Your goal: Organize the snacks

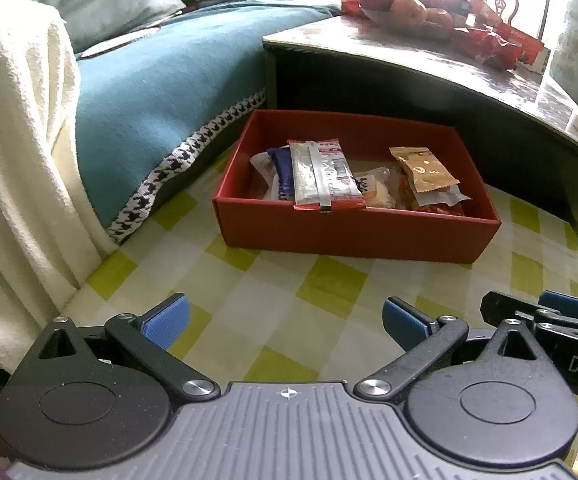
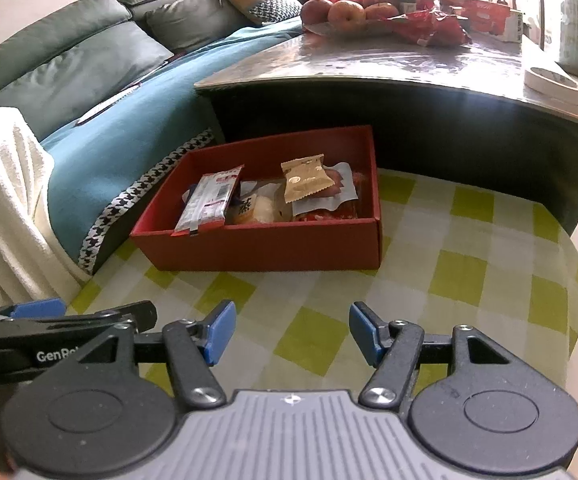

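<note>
Red snack box (image 1: 353,232), open-topped, resting on a green-and-white checked tabletop (image 1: 273,312) between a blue-covered sofa (image 1: 149,120) and a dark, higher coffee table (image 1: 429,80). Inside lie several wrapped snacks: a silver-and-red packet (image 1: 321,176) propped against the near wall, a dark blue wrapper (image 1: 283,168) beside it on the sofa side, a tan packet (image 1: 423,170) toward the other end, and pale and red wrappers underneath. No loose snack shows on the checked cloth, so the sorting appears largely done.

The box lies ahead of both claws, well apart from them, its long axis running roughly crosswise to the left claw's line of sight and skewed in the right wrist view. The left claw (image 1: 285,326) faces the middle of the near wall; the right claw (image 2: 293,332) sees the box (image 2: 273,240) offset to its left. Neither is clearly nearer. Both claws stand spread with nothing between the blue pads, the left wider than the right.

Legible writing: "GenRo", cut off, on the left claw's body in the right wrist view, and "DAS", cut off, on the right claw's body in the left wrist view. Packet print is too small to read.

On the coffee table: apples (image 2: 345,14) and red packaging (image 2: 429,28).
</note>
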